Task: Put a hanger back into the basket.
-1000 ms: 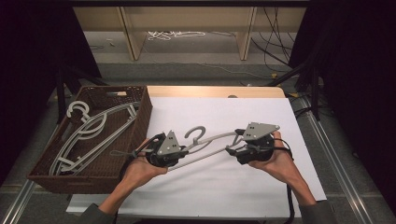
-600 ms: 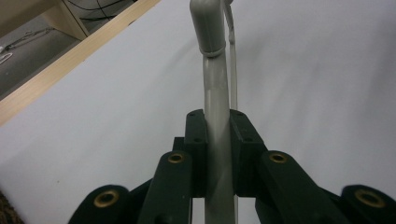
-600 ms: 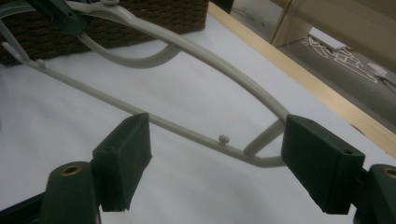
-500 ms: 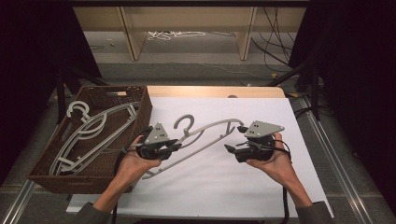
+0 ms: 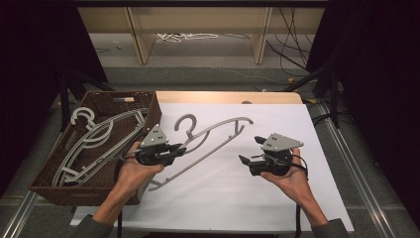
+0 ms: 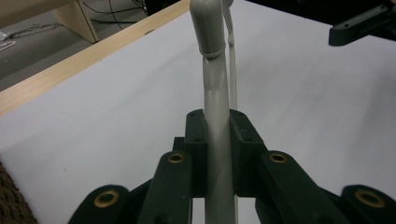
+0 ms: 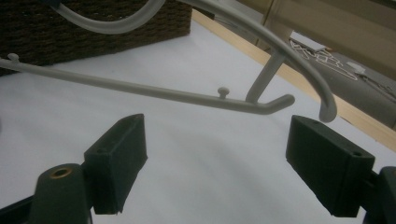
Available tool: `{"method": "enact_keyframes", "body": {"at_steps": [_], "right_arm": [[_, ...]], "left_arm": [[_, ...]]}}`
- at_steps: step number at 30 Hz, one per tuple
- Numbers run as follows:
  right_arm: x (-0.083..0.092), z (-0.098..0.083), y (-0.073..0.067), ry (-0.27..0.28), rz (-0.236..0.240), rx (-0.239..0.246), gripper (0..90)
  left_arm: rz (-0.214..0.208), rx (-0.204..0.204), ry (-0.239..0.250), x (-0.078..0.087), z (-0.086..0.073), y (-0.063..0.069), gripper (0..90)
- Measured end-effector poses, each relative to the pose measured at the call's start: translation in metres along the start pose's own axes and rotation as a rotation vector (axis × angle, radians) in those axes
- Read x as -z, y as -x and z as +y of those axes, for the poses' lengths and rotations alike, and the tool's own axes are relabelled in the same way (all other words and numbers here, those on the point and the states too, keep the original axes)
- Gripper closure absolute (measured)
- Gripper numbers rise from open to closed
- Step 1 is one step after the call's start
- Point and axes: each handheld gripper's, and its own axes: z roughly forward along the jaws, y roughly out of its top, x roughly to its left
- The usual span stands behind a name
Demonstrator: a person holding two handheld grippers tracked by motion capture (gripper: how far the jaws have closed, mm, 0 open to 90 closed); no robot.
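Hanger (image 5: 208, 139): grey, mid-table, clamped in my left gripper (image 5: 171, 151) just right of the basket (image 5: 99, 191); my left gripper view adds the pads (image 6: 196, 149) pinching its bar. Right gripper (image 5: 252, 156): jaws just opened, empty, hanger's tip beyond them in its own view.

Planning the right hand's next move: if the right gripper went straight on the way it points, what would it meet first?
Probably the grey hanger's lower bar, just beyond the right gripper's open fingers; depth is unclear.
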Motion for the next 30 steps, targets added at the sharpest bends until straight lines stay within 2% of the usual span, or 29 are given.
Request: {"method": "enact_keyframes", "body": {"at_steps": [2,6,7,11,18,25,27,30], "right_arm": [[-0.001,-0.003,-0.002,0.018,-0.006,-0.009,20.7],[0.001,-0.005,-0.004,0.012,-0.007,-0.015,19.2],[0.001,-0.005,-0.005,0.024,-0.019,-0.013,19.1],[0.004,-0.009,-0.007,0.057,-0.029,-0.024,19.6],[0.003,-0.017,-0.012,0.057,-0.010,-0.049,19.5],[0.003,-0.018,-0.016,0.049,-0.004,-0.029,19.6],[0.003,-0.019,-0.016,0.049,-0.003,-0.027,19.8],[0.003,-0.020,-0.016,0.049,-0.007,-0.026,19.8]], "left_arm": [[-0.003,0.013,0.014,0.003,0.001,-0.001,79.6],[-0.003,0.032,0.041,0.010,0.003,-0.003,79.5],[-0.008,0.043,0.048,0.012,0.004,-0.004,79.6],[0.002,0.048,0.061,0.018,0.006,-0.006,79.6],[-0.016,0.081,0.095,0.029,0.014,-0.010,79.6],[-0.033,0.100,0.110,0.042,0.039,-0.014,79.6],[-0.041,0.107,0.118,0.052,0.052,-0.020,79.6],[-0.029,0.099,0.127,0.061,0.062,-0.024,79.6]]}}
